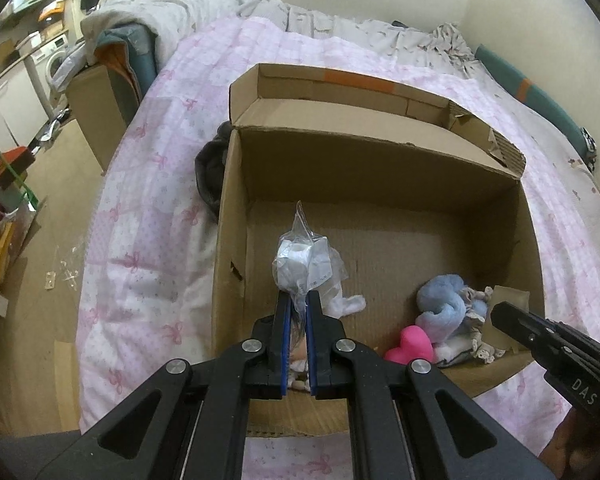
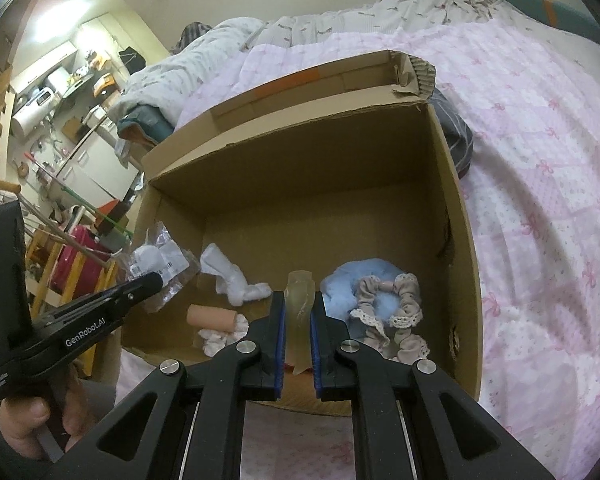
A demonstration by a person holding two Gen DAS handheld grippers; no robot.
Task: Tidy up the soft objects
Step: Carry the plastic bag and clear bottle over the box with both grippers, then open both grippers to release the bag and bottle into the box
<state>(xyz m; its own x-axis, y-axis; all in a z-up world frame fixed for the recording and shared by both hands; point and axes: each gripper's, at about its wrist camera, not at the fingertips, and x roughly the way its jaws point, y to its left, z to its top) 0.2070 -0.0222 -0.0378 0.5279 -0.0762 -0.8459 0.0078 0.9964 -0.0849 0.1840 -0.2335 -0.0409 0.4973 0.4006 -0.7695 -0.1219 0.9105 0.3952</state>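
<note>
The left gripper [image 1: 299, 304] pinches a clear plastic bag of white items [image 1: 300, 264] above the cardboard box [image 1: 380, 184], the bag rising toward 12 o'clock. The right gripper [image 2: 299, 312] clamps a translucent yellowish piece [image 2: 299, 296]; the blue plush [image 2: 354, 276] lies at its 2 o'clock.

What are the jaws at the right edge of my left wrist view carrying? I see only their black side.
Observer: The right gripper has its jaws shut on a translucent yellowish soft piece, over the cardboard box.
Operator: Anything hidden behind my plastic bag?
Observer: A peach roll lies on the box floor, beside a white cloth.
Operator: And the frilly thing by the blue plush?
Observer: A beige lace-trimmed scrunchie, resting on it.
</note>
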